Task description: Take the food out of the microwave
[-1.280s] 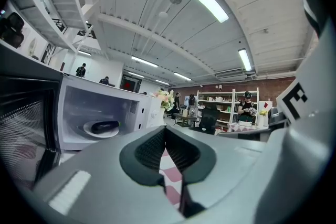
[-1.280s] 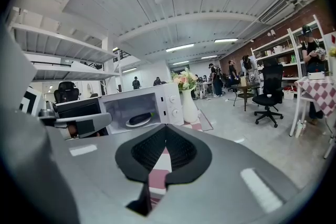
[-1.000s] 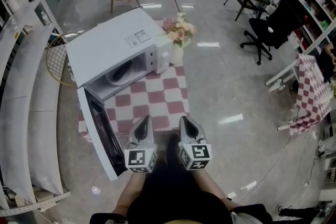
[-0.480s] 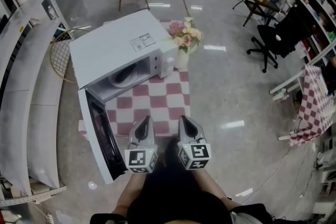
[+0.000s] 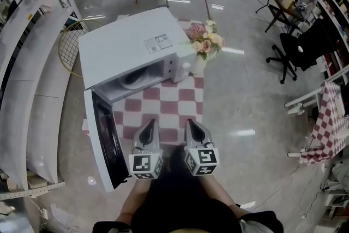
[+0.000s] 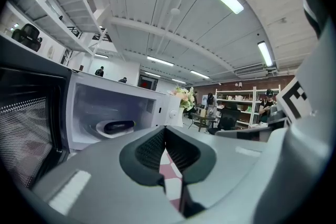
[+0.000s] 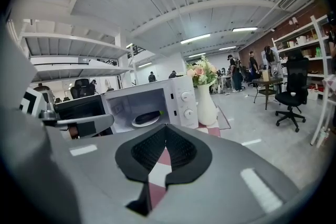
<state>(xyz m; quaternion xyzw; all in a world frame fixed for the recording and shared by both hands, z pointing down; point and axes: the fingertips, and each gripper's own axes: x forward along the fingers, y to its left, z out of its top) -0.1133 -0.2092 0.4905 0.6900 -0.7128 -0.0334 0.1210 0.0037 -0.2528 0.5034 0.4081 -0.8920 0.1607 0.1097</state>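
edged nearer the microwave (image 5: 131,46) since a second ago. left gripper (image 5: 149,123) and right gripper (image 5: 188,123) both clenched, empty, side by side over the checkered cloth (image 5: 180,98). open door (image 5: 103,142) just left, flower vase (image 5: 200,60) beside the microwave's right. dark food (image 7: 148,115) on its plate (image 6: 105,132) inside, ahead, well apart. open room between door and vase.

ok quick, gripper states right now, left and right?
Left gripper: closed, holding nothing.
Right gripper: closed, holding nothing.
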